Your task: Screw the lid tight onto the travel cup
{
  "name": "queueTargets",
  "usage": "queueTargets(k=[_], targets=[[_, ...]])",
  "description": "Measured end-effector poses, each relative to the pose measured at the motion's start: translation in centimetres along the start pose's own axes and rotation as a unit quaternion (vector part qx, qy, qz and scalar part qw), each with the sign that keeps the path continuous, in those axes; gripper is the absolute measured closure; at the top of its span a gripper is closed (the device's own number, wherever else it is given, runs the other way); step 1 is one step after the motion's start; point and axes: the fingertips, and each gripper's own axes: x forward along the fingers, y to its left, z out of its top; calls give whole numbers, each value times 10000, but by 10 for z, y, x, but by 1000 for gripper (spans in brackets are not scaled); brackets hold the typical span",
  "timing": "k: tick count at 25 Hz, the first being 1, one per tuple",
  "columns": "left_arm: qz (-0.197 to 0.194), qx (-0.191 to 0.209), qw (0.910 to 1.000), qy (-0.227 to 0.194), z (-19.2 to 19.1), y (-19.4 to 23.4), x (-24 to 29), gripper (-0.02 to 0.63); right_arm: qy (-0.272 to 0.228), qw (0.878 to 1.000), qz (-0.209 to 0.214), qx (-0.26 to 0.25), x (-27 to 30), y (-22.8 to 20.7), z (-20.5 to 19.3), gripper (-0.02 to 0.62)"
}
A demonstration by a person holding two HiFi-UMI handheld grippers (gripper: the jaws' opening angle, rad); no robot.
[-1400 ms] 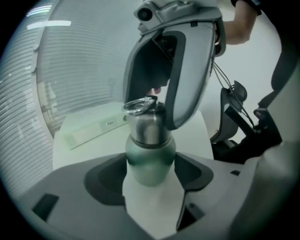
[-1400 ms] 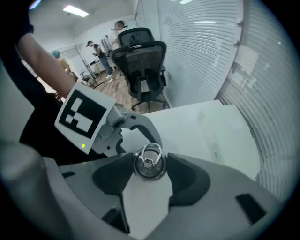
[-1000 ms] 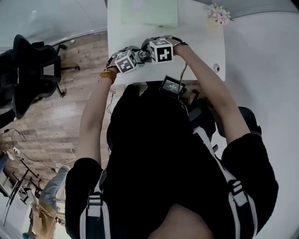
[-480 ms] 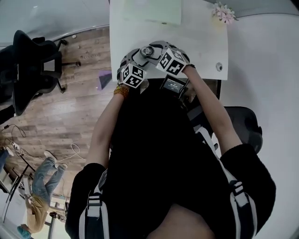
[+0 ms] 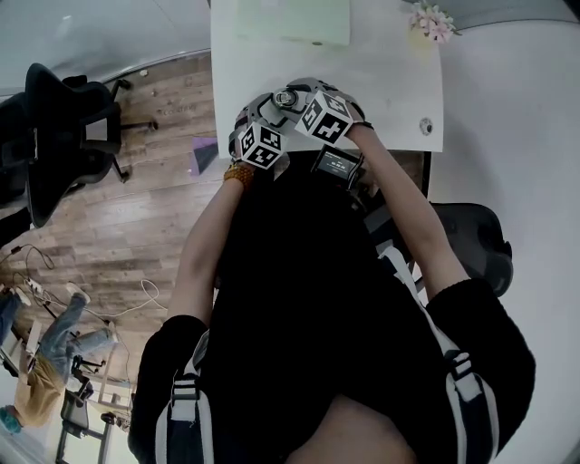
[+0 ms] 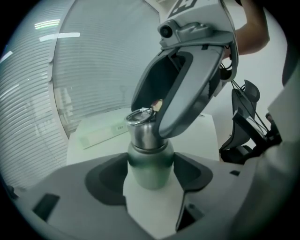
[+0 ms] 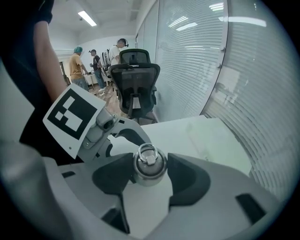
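Observation:
A grey-green metal travel cup (image 6: pixel 150 164) stands upright on the white table (image 5: pixel 381 82), near its front edge. My left gripper (image 6: pixel 151 177) has both pads against the cup's body, and its jaws are closing on it. The steel lid (image 7: pixel 149 165) with a ring on top sits on the cup's neck. My right gripper (image 7: pixel 149 174) comes down over the cup with the lid between its pads, its jaws closing on it. In the head view both grippers, left (image 5: pixel 270 111) and right (image 5: pixel 299 96), meet around the lid (image 5: pixel 286 98).
A pale green mat (image 5: pixel 290 23) lies at the table's far edge, with a small bunch of flowers (image 5: pixel 430 23) at the far right corner. A black office chair (image 5: pixel 63 118) stands on the wood floor to the left. A small screen device (image 5: pixel 337 163) hangs at my chest.
Both grippers have come slightly closer to the table's near edge around the cup. The right gripper's marker cube has turned. A person on the floor at lower left has walked on.

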Motion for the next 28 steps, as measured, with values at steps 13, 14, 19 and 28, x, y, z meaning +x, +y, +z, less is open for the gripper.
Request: queueTargets(k=[13,14,19,28], targets=[[-743,497,9960,39,0,-1,-1,295,27,9971,458,-607,-2,4,2,367],[-957,645,9933,58,-1,-1,-1,295,28,9958,543,-733,-2,5,2,367],[-2195,1655,9609,324,-5,2,-4,295,73,9853,1055,-1340,2,9,6,367],[-3295,2410,9123,312,-9,5,-4,293,-112,9690,1580,-1895,6,12,9,365]])
